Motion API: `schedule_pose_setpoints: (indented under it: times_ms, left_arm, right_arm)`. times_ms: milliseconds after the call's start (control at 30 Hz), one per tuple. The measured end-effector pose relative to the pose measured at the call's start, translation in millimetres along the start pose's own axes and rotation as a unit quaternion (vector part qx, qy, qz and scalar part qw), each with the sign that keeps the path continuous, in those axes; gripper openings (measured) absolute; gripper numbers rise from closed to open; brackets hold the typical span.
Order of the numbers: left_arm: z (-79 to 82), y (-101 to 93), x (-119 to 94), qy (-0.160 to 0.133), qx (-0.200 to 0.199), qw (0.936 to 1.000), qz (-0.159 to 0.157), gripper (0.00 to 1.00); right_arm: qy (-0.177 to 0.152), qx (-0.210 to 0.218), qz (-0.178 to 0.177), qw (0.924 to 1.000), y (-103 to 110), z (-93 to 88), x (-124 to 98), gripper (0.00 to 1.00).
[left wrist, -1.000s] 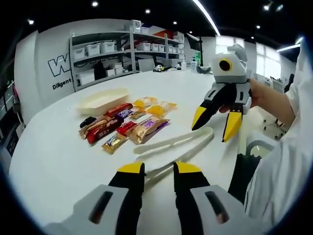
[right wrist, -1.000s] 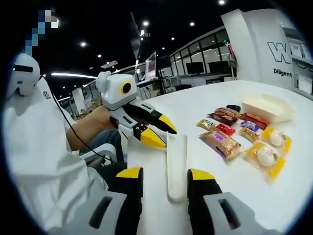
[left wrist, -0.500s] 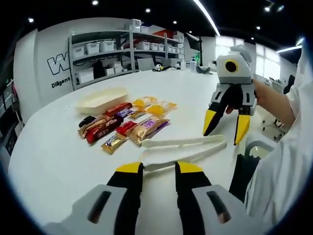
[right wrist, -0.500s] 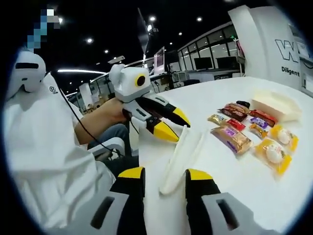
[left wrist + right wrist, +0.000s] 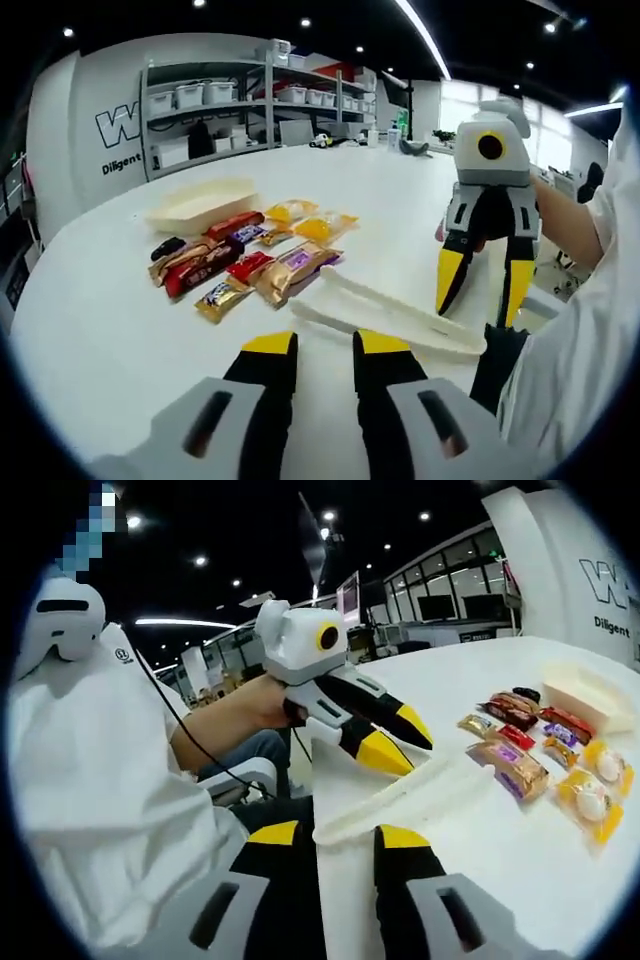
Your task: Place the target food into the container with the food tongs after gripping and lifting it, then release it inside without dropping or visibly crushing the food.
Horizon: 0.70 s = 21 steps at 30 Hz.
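The cream plastic food tongs (image 5: 385, 315) lie on the white worktop (image 5: 100, 320), just ahead of the left gripper (image 5: 318, 343), fingers slightly apart. The right gripper (image 5: 482, 285) hovers over them, fingers apart. Wrapped snacks (image 5: 245, 262) lie beside the cream shallow tray (image 5: 200, 203).

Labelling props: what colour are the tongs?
The tongs are white or cream, clearest in the left gripper view.

We saw a wide white bench (image 5: 110, 330) under the work. Behind it stood a metal shelving rack (image 5: 255, 105) stacked with white bins (image 5: 190, 97), set against a white wall (image 5: 95, 120) with large dark lettering (image 5: 118, 125). Rows of round ceiling lights (image 5: 305, 21) and a long light strip (image 5: 422, 38) shone above. In the right gripper view we saw glazed windows (image 5: 450, 580) far back, and a person in a white sleeve (image 5: 95, 780) with a dark cable (image 5: 190, 745) running across it.
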<state>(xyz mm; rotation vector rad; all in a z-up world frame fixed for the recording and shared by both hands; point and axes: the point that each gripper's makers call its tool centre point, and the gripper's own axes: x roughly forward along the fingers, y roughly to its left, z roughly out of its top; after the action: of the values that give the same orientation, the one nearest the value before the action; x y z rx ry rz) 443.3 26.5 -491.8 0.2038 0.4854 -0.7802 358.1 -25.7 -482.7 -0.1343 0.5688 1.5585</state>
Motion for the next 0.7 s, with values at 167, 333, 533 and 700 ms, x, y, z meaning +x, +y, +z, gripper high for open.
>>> schedule_pose_setpoints:
  times_ms: [167, 333, 533, 700]
  left_arm:
    - [0.5, 0.6, 2, 0.0, -0.002, 1.0, 0.002, 0.21]
    - [2.4, 0.6, 4, 0.0, 0.004, 1.0, 0.002, 0.2]
    - [4.1, 0.8, 6, -0.002, 0.007, 1.0, 0.002, 0.2]
    - [4.8, -0.3, 8, -0.001, 0.012, 0.9999, 0.0, 0.18]
  right_arm:
    - [-0.003, 0.002, 0.005, 1.0, 1, 1.3, 3, 0.24]
    - [-0.004, 0.001, 0.007, 1.0, 1, 3.0, 7, 0.24]
    - [-0.008, 0.003, 0.009, 0.9999, 1, 4.0, 9, 0.24]
    - [-0.009, 0.002, 0.01, 0.9999, 0, 6.2, 13, 0.24]
